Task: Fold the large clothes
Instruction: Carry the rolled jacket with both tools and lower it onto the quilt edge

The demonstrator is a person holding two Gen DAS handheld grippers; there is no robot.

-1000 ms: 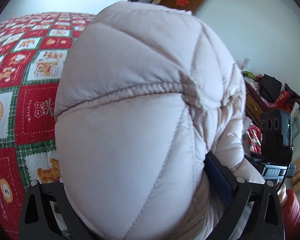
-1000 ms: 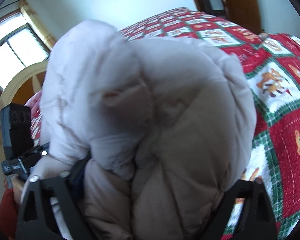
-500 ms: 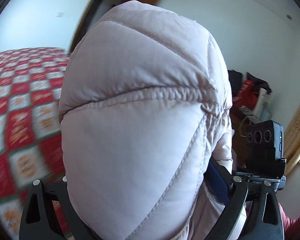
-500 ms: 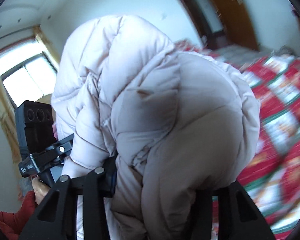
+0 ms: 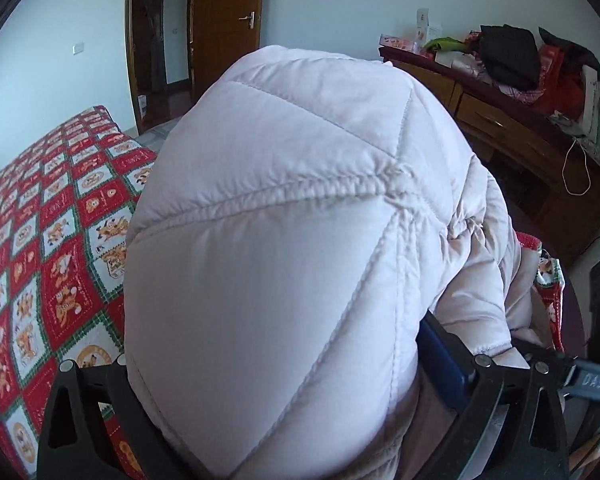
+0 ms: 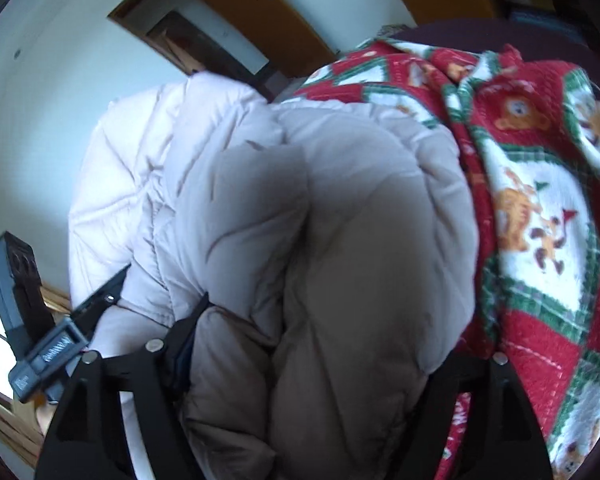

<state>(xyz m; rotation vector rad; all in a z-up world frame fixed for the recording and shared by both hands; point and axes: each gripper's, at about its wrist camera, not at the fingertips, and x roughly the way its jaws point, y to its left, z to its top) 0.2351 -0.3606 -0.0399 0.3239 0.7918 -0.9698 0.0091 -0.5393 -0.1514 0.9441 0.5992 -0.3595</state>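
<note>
A pale pink quilted puffer jacket (image 5: 284, 264) bulges right in front of the left wrist camera. My left gripper (image 5: 284, 412) is shut on a thick fold of it, and the fabric hides the fingertips. In the right wrist view the same jacket (image 6: 320, 248) fills the middle, bunched up. My right gripper (image 6: 308, 384) is shut on another fold of it. The left gripper's body (image 6: 40, 344) shows at the left there. Both grippers hold the jacket up off the bed.
A bed with a red, green and white bear-print quilt (image 5: 48, 240) lies to the left; its edge (image 6: 540, 208) hangs at the right. A wooden door (image 5: 228, 40) stands behind. A wooden dresser (image 5: 532, 144) piled with clothes is at the right.
Both grippers have swung round with the jacket: the left view now faces the door and dresser, the right view now looks at the quilt's hanging edge. Both grips unchanged.
</note>
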